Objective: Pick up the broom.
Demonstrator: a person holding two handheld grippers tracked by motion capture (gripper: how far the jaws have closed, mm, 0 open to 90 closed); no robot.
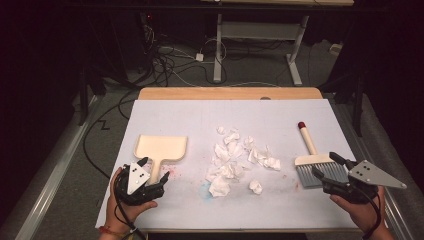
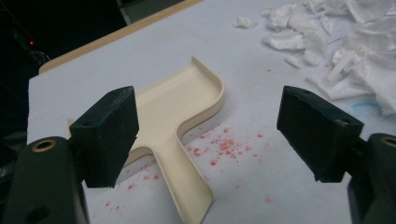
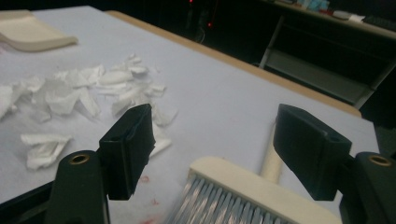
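Dustpan (image 1: 161, 148) lies flat, lower left of frame, handle between the spread jaws of left claw (image 1: 152, 176), not gripped. Brush (image 1: 315, 162) lies lower right; right claw (image 1: 327, 166) gapes over its bristles. Paper scraps (image 1: 234, 157) sit centre of surface (image 1: 200, 120).

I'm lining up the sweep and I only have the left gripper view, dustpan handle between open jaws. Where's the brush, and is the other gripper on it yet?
Observer: The brush lies at the table's right side, bristles toward the person, red-tipped handle pointing away.
Operator: Is the right gripper holding it?
Observer: No. The right gripper is open, jaws either side of the brush head, pads not pressing on it.
Operator: How far does the paper spread?
Observer: The crumpled paper scraps lie mid-table between the dustpan and the brush, one scrap apart on the near side.
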